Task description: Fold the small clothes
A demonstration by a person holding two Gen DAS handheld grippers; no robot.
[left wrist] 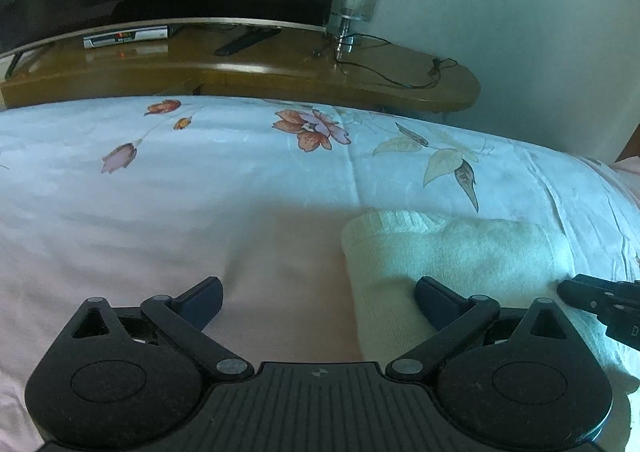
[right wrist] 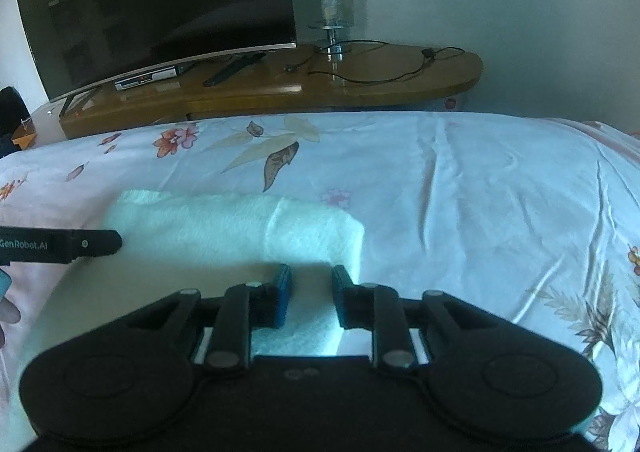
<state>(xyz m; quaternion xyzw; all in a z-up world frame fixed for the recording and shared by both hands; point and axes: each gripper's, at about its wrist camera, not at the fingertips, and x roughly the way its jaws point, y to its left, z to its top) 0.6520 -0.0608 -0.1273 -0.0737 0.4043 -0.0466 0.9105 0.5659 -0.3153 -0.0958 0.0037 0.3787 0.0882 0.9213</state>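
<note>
One white garment (right wrist: 224,228) (folded); left claw (left wrist: 320,298) wide apart, right claw (right wrist: 311,294) narrowly parted, both empty.

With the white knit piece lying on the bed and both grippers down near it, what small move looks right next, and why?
Probably close the right gripper on the near edge of the white knit garment. Its jaws stand slightly apart with the fabric between them, not visibly pinched. The left gripper is wide open, one finger over the garment's other end, so it likely grips after.
</note>
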